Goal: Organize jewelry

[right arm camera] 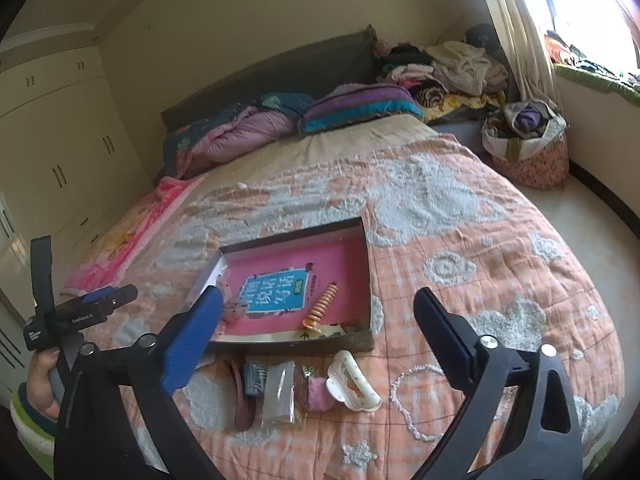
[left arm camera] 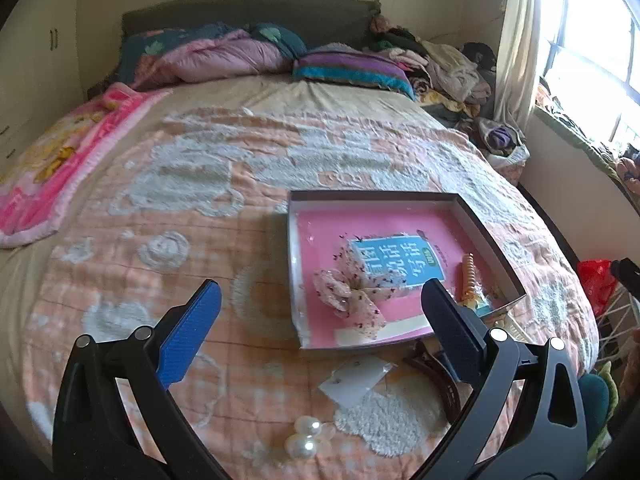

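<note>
Bedroom, bed (right arm camera: pixel 460 220) with peach quilt. Shallow box (right arm camera: pixel 366 276) at frame centre holds a pink book, floral scrunchie (left arm camera: pixel 352 300) and orange spiral clip (right arm camera: pixel 322 306). Both my left gripper (left arm camera: pixel 320 308) and right gripper (right arm camera: pixel 318 312) hover with jaws wide apart, empty. Below the box, loose: white claw clip (right arm camera: pixel 352 386), bead necklace (right arm camera: pixel 412 400), pearls (left arm camera: pixel 306 436). Risk: soft quilt gives way, and small pearls could roll or slip from the pads.

Daylight is pouring in from the window (left arm camera: pixel 592 40) at the upper right, blowing out to white glare in both views; the bed (right arm camera: pixel 440 240) is lying evenly lit with soft shadows, while fisheye distortion is bending the edges into dark corners and slightly softening detail there
</note>
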`<act>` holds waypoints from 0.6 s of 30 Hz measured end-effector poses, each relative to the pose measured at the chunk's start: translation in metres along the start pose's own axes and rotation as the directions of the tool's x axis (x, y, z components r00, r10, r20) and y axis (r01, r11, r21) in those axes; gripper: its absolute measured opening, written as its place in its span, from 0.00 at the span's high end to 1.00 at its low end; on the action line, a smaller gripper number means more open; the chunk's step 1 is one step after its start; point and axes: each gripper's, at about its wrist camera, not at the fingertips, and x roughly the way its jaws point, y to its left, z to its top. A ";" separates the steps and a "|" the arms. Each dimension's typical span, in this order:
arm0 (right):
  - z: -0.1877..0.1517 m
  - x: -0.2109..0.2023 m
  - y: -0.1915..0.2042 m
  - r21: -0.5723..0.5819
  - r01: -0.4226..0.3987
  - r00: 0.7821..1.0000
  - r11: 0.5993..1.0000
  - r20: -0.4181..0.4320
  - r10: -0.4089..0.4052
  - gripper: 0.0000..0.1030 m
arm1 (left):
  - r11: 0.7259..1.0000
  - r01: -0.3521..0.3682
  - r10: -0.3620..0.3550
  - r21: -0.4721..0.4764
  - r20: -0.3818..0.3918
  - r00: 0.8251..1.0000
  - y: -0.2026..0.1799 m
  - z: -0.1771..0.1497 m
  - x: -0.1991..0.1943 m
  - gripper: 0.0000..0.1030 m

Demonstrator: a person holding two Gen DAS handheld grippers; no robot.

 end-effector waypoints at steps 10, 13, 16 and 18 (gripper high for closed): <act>0.004 -0.038 0.016 -0.072 0.018 0.997 0.997 0.079 -0.013 0.04 | 0.997 -0.059 0.063 -0.056 0.079 0.995 0.022 -0.002 -0.055 0.09; 0.005 -0.047 0.023 -0.109 0.021 0.995 0.994 0.097 -0.010 0.04 | 0.997 -0.041 0.047 -0.069 0.091 0.995 0.025 -0.007 -0.071 0.09; 0.004 -0.057 0.028 -0.131 0.014 0.994 0.991 0.114 0.001 0.04 | 0.996 -0.028 0.036 -0.082 0.104 0.994 0.027 -0.011 -0.085 0.09; 0.003 -0.064 0.032 -0.139 0.004 0.992 0.990 0.123 0.013 0.04 | 0.996 -0.020 0.029 -0.087 0.111 0.993 0.027 -0.012 -0.093 0.09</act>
